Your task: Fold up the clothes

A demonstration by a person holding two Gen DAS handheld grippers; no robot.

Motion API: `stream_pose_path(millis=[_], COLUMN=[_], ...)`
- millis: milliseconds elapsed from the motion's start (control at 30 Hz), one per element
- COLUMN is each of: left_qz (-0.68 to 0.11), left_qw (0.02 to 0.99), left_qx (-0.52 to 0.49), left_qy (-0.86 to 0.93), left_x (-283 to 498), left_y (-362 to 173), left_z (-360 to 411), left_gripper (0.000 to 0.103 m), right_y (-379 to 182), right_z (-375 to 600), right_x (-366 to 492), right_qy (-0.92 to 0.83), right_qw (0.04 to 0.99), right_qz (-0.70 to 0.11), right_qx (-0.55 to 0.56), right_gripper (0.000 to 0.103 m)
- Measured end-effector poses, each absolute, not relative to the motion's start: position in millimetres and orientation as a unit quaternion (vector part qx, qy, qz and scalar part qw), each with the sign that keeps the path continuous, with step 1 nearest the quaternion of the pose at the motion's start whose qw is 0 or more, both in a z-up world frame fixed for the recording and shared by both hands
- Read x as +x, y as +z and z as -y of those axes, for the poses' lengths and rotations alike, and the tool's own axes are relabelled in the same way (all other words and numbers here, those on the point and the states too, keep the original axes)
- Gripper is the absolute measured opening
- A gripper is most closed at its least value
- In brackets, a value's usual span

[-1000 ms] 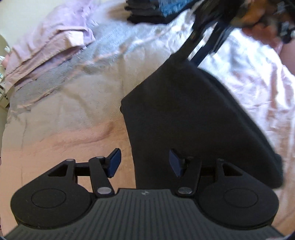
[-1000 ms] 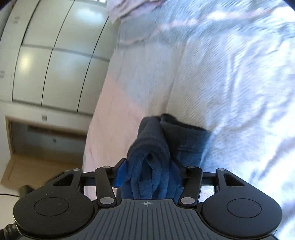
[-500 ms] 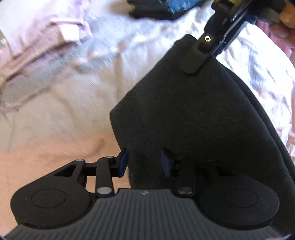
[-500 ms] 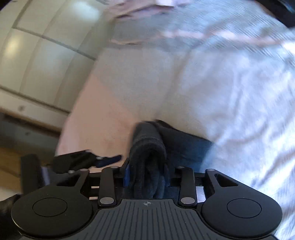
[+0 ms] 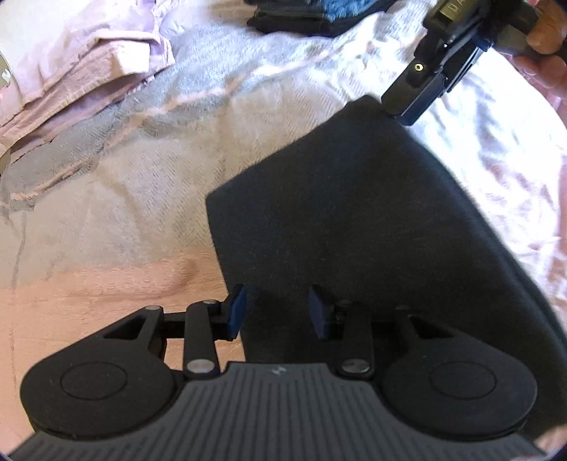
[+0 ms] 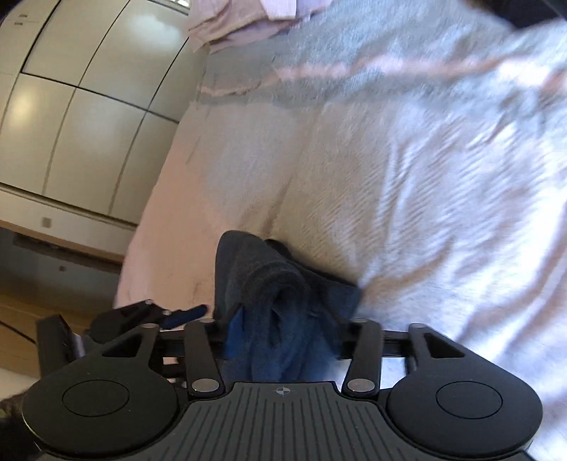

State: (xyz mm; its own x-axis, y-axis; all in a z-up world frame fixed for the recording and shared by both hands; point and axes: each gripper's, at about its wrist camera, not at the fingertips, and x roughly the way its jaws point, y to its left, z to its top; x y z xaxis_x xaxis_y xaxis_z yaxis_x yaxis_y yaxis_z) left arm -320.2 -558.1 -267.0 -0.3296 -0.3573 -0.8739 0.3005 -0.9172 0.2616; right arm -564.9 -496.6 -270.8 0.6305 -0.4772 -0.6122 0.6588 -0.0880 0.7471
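**Dark garment held at 1 corner, L gripper closing in on the near edge**

The dark garment (image 5: 354, 220) lies draped over the bed cover (image 5: 141, 184), 1 far corner lifted & pinched by the right gripper (image 5: 407, 106). In the right wrist view that same cloth shows as a bunched wad (image 6: 280, 301) clamped between the blue pads (image 6: 234, 329), so the R fingers are clenched on it. Its near edge hangs right at the left gripper (image 5: 278, 310).

What changed over the last sec: the L gripper's fingers have narrowed from a wide gap to a smaller one & moved in over the garment's near left edge. They're still parted now, w/ the left pad (image 5: 236, 312) just off the cloth's edge and the other over the dark fabric. No pinch yet, as far as I can tell; the cloth is black-on-black there, so contact is hard to read. The R gripper has shifted a bit too; the left gripper's fingertip (image 6: 184, 315) now pokes into the right wrist view at lower left.

Meaning for the task: looks like a 2-point hold is being set up, R at the far corner, L at the near one, which a fold or a carry would both need. Can't say which.

Further out: a pile of dark clothes (image 5: 312, 17) sits at the top, pink bedding (image 5: 81, 53) is heaped at upper left, and cupboard doors (image 6: 71, 106) stand beyond the bed.
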Motion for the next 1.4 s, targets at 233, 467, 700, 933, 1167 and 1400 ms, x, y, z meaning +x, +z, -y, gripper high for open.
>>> stream_pose_path(millis=[233,467,700,933,1167,1400], left_qz=[0.019,0.004,0.017,-0.031,-0.004,0.003], left_qw=[0.200,0.207,0.223,0.153,0.086,0.108], left_qx=[0.559,0.565,0.539,0.485,0.555,0.554], left_qy=[-0.804,-0.799,-0.812,-0.860,-0.828,-0.825], left_x=[-276,-265,-243,-242,-285,-287], left_y=[-257,-306,-272,-234,-288,-279], left_z=[535,524,503,481,467,467], left_gripper=[0.036,0.035,0.036,0.037,0.039,0.039], right_y=[-230,-294,-254,-287,-324,-310], right_z=[483,478,423,378,347,351], right_x=[-493,-465,-475,-439,-413,-449], right_qy=[-0.346,-0.340,-0.353,-0.294,-0.238,-0.247], right_qw=[0.757,0.744,0.738,0.749,0.752,0.749], right_qz=[-0.093,-0.186,-0.144,-0.122,-0.141,-0.147], right_qx=[0.547,0.544,0.557,0.580,0.598,0.597], right_gripper=[0.050,0.034,0.079,0.080,0.078,0.078])
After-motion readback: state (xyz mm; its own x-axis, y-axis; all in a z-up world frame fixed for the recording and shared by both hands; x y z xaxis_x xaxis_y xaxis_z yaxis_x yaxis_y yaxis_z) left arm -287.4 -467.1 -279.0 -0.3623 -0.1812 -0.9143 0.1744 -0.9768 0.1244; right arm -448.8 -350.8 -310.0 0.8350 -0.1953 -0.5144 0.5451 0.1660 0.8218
